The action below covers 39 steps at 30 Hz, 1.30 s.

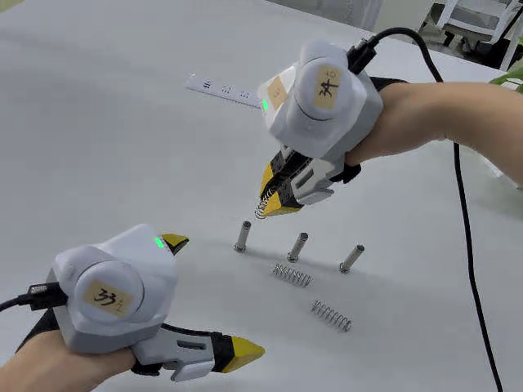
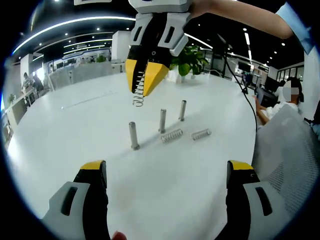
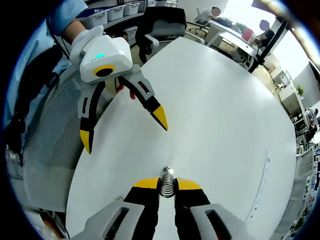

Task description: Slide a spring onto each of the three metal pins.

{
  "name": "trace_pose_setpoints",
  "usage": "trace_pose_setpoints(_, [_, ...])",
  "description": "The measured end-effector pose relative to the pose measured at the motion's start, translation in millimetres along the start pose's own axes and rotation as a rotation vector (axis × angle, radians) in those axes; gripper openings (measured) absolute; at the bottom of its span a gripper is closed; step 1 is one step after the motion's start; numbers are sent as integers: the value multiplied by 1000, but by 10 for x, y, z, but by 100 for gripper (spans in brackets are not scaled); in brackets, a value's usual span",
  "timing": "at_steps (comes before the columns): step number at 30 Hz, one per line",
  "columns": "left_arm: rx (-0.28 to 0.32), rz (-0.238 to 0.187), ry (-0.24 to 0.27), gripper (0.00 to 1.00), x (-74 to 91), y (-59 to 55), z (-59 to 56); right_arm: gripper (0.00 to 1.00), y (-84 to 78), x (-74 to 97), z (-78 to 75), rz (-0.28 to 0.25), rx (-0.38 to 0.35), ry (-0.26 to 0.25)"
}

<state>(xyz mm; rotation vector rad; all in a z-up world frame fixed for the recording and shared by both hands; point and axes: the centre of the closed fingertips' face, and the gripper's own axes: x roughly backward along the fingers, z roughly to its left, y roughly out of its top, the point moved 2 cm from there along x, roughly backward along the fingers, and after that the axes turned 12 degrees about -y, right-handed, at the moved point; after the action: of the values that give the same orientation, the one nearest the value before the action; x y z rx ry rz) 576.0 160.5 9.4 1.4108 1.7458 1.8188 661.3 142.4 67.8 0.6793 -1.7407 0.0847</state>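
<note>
Three upright metal pins stand in a row on the white table: left pin (image 1: 243, 236), middle pin (image 1: 297, 246), right pin (image 1: 351, 258). My right gripper (image 1: 274, 200) is shut on a spring (image 1: 261, 208), which hangs from its yellow tips just above the left pin (image 2: 133, 135) without touching it. In the right gripper view the spring (image 3: 167, 184) sits clamped between the jaws. Two loose springs lie in front of the pins: one (image 1: 292, 274) near the middle pin, another (image 1: 331, 315) closer to me. My left gripper (image 1: 211, 296) stands open near the front edge, holding nothing.
A white ruler (image 1: 221, 88) lies on the table behind the right gripper. A black cable (image 1: 467, 229) trails from that gripper across the right side. Office chairs and a plant (image 2: 189, 59) stand beyond the table's far edge.
</note>
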Motion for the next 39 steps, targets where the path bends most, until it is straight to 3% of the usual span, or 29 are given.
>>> trace_pose_setpoints(18, [34,-39,18,99,-28,26,73,8,-15,-271,-16,50,70,47])
trace_pose_setpoints(39, [60,-34,32,99,12,-49,130,8,-71,-360,7,81,93,65])
